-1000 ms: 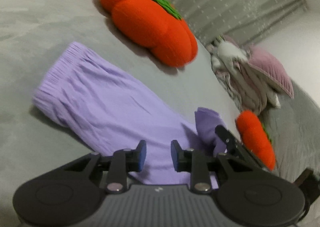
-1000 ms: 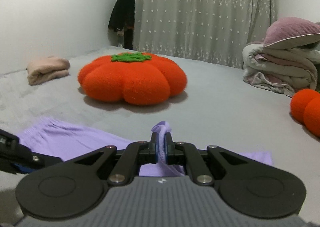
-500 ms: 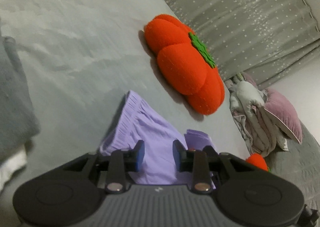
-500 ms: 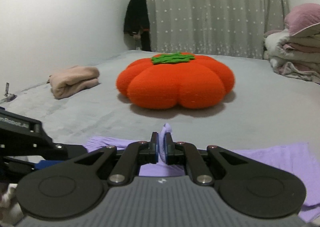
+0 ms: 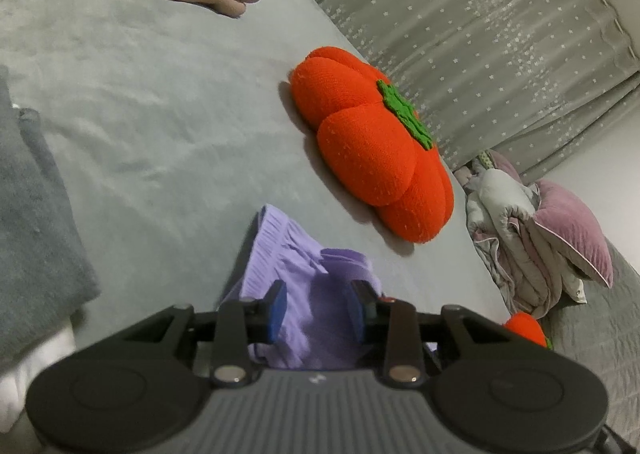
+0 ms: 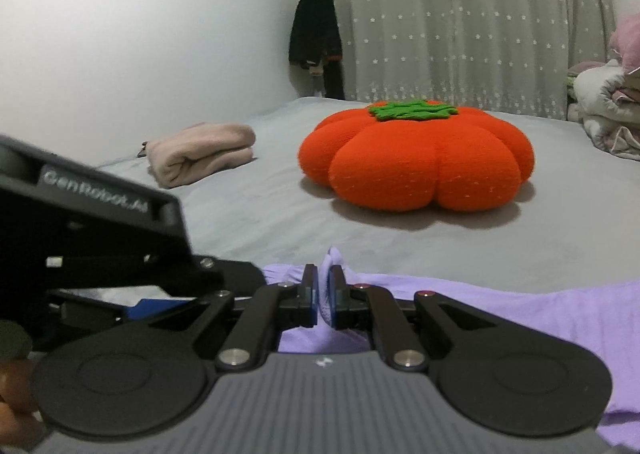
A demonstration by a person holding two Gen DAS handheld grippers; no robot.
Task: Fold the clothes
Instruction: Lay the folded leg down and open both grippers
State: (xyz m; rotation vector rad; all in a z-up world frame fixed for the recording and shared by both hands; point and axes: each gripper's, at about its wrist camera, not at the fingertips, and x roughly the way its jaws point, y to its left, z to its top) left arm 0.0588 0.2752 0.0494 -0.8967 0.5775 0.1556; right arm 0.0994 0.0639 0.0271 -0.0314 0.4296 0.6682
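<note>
A lilac garment (image 5: 288,254) lies on the grey bed, its gathered waistband toward the far left and a folded-over flap on top. In the left wrist view my left gripper (image 5: 318,294) hovers just above it, open, with nothing pinched between the blue pads. My right gripper (image 6: 324,282) is shut on a raised fold of the lilac garment (image 6: 520,318), which spreads to the right beneath it. The left gripper's black body (image 6: 100,234) fills the lower left of the right wrist view, close beside the right one.
A large orange pumpkin cushion (image 5: 372,158) (image 6: 416,166) sits beyond the garment. A folded pink cloth (image 6: 200,154) lies far left. Grey fabric (image 5: 32,214) lies at the left edge, and piled bedding (image 5: 540,246) with a small orange cushion (image 5: 526,328) at the right.
My right gripper has carried its lilac fold leftward, up beside the left gripper. My left gripper has pulled back and turned, and its jaws stand slightly wider.
</note>
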